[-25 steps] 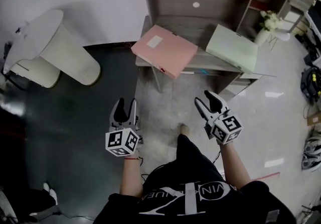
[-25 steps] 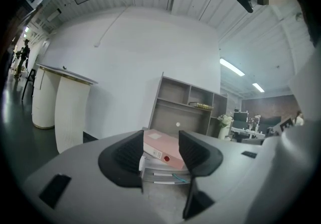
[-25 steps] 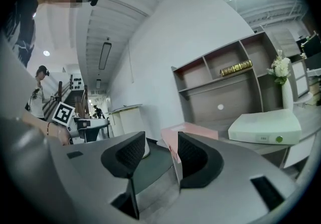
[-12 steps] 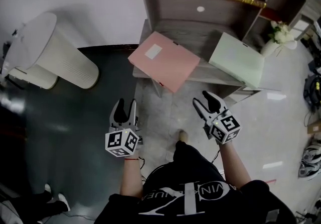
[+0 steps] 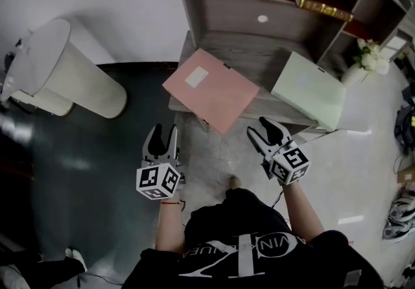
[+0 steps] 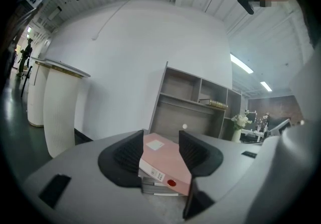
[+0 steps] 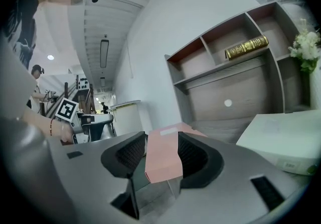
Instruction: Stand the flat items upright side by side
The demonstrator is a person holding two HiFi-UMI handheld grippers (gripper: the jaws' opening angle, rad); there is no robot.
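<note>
Folders lie flat on the desk (image 5: pixel 259 54): the pink folder (image 5: pixel 211 89) sits at the left corner and juts over the front edge, while the green folder (image 5: pixel 309 90) lies apart at the right end. I see both my tongs half-open and empty. The left gripper (image 5: pixel 162 131) and right gripper (image 5: pixel 264 129) hang short of the desk, each framing the pink folder between its jaws.
</note>
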